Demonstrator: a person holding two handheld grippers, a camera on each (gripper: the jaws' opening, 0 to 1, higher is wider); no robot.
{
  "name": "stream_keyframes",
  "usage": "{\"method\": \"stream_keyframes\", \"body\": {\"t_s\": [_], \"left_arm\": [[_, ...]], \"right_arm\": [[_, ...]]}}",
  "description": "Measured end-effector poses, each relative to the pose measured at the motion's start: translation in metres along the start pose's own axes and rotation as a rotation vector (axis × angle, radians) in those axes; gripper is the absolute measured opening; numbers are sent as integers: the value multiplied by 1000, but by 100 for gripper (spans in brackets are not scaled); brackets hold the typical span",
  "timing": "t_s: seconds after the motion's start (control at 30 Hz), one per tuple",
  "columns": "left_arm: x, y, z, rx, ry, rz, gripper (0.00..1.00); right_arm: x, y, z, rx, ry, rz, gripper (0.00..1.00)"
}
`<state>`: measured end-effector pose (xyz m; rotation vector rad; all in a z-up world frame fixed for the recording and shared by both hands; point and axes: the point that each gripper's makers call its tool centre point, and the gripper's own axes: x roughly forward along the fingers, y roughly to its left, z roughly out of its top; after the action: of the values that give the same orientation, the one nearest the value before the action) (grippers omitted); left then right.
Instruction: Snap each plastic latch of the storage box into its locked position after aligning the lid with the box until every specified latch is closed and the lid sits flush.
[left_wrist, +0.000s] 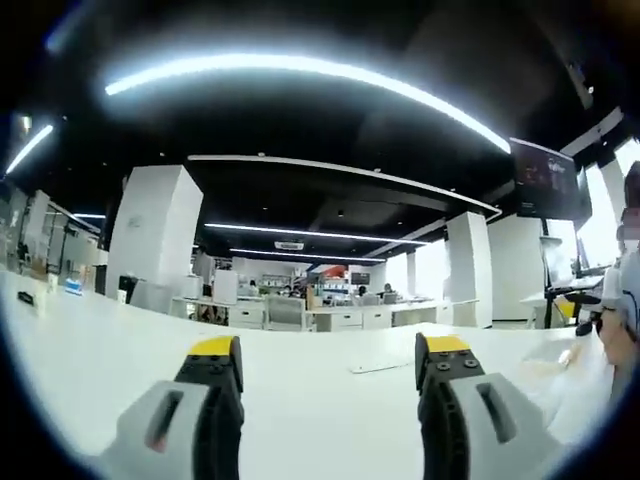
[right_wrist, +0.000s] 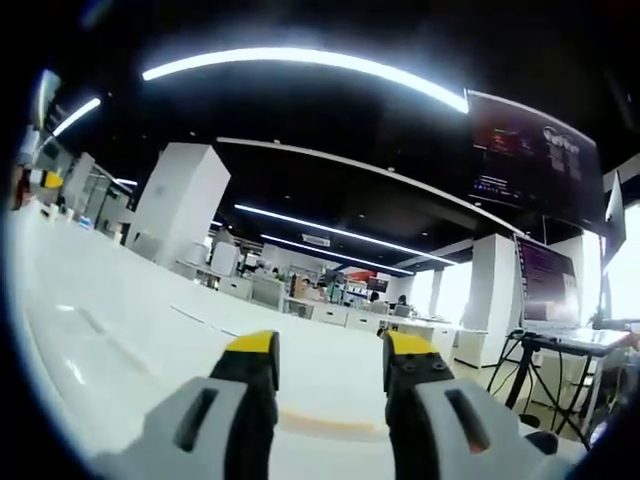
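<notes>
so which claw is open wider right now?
The left claw: its yellow-tipped jaws stand far apart over the white table. The right claw is open too, but with a clearly narrower gap.

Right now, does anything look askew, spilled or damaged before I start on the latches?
Nothing damaged or spilled. The odd part: both the left gripper and right gripper hang open over the white table, facing the office, with no latch between their jaws.

Left hand-held gripper held level, its yellow-tipped jaws spread wide apart and empty; right hand-held gripper likewise parted, more narrowly, gripping nothing.
</notes>
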<state>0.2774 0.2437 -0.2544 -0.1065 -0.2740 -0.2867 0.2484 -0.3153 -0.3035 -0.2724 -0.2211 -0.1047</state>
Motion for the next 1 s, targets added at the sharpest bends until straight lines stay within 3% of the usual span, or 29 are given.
{"method": "stream_keyframes", "body": {"t_s": [0.2,0.43,0.53,0.67,1.0], "left_arm": [[17,-39,11,16,2,-104,70],[35,-80,12,37,28,-227,71],[42,-90,8,15,44,-261,71],[55,-112,-3,44,90,-302,71],[79,-173,-23,69,178,-464,71]], "right_arm": [[0,-1,1,0,-3,2,41],[-1,-1,1,-1,-4,3,41],[-1,-1,1,0,-5,4,41],[-1,0,1,0,-6,9,41],[-1,1,2,-1,-7,12,41]]}}
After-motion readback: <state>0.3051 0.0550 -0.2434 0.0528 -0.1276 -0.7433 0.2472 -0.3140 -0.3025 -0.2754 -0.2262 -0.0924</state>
